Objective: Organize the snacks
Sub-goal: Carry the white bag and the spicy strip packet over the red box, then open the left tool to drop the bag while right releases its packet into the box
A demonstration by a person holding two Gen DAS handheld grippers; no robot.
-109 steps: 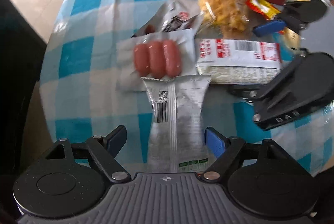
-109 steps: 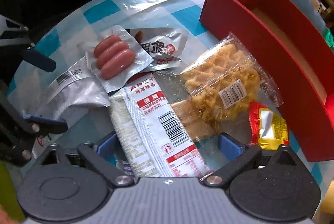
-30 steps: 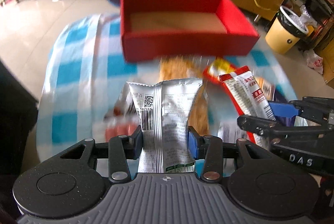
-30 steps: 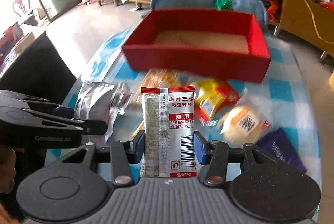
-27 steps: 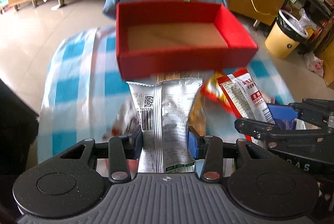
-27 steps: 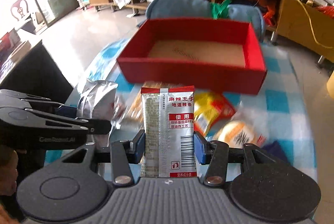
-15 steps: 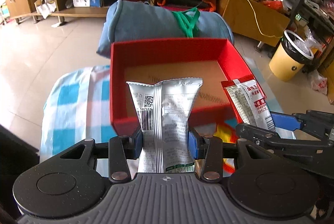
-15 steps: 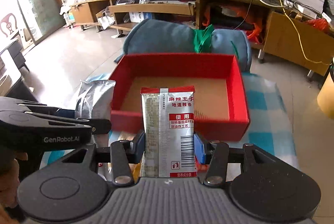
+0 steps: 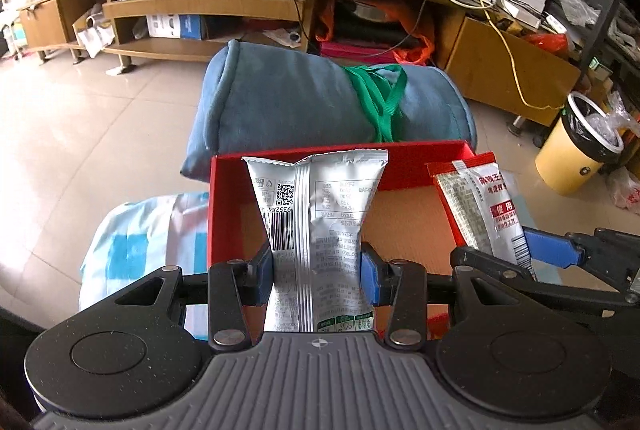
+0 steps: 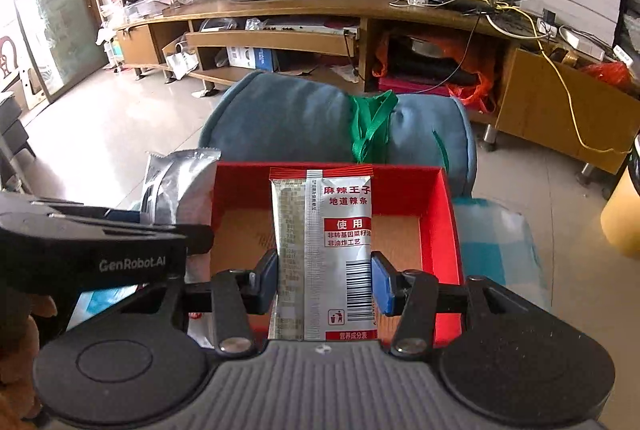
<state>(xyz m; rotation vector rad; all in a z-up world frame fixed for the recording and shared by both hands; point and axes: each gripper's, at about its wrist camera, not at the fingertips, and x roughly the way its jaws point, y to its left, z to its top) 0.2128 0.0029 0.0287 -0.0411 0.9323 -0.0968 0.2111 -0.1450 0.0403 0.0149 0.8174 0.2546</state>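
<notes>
Left wrist: left gripper (image 9: 316, 272) pinches the silver foil packet (image 9: 316, 213), held upright over the near-left part of the red box (image 9: 224, 197). Right wrist: right gripper (image 10: 324, 280) pinches the red-trimmed snack packet (image 10: 322, 230) above the box's middle. Step looks like carry-to-box; next probably lower both inside the walls, then release.

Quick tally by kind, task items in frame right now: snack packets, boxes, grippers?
Snack packets: 2, silver packet and red-and-white packet
Red box: 1
Grippers: 2, left gripper and right gripper, each shut on a packet
Total: 5
</notes>
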